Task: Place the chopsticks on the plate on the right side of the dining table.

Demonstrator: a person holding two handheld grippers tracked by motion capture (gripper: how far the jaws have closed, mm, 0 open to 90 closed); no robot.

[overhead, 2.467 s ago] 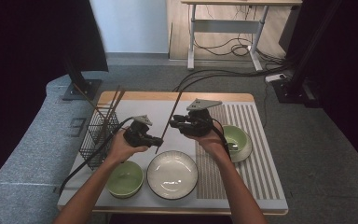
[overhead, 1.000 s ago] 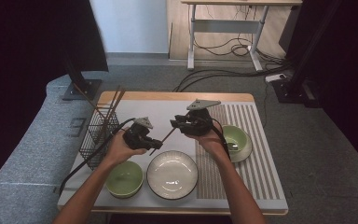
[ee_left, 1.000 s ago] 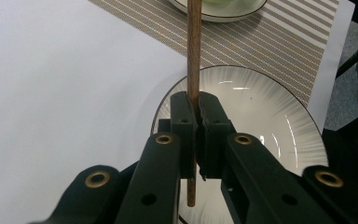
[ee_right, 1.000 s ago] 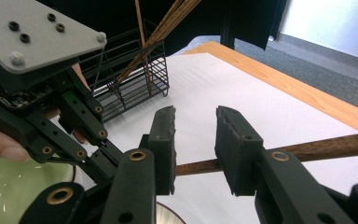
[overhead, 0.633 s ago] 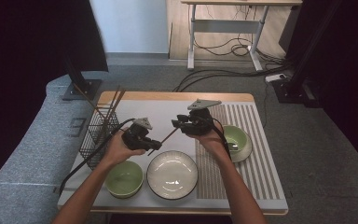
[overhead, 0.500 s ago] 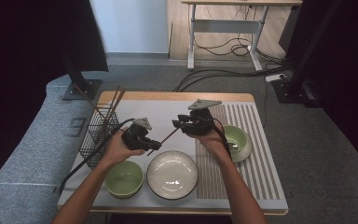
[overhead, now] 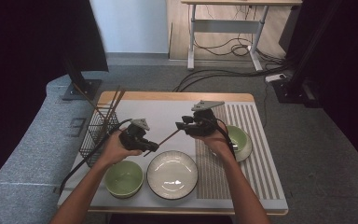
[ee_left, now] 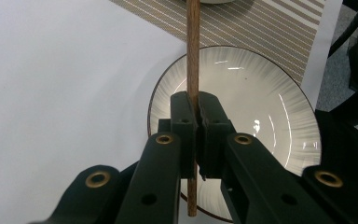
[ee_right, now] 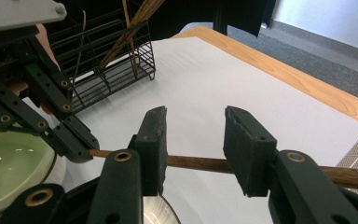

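Wire basket (overhead: 97, 133) stands at the table's left edge, several sticks upright in it. Just right of it, left gripper (overhead: 150, 147) is clamped on a wooden chopstick (overhead: 168, 138), near its lower end, above the white plate (overhead: 172, 174). Green bowl (overhead: 124, 178) sits left of that plate. Chopstick runs up and right, passing between the spread jaws of the right gripper (overhead: 181, 126); contact there cannot be told.

The high view looked forward and down on the whole counter (overhead: 158, 105) from above. The left gripper view looked steeply down, close over the plate (ee_left: 265, 107). The right gripper view looked low across the counter toward the basket (ee_right: 112, 60). All shared the chopstick (overhead: 165, 138).
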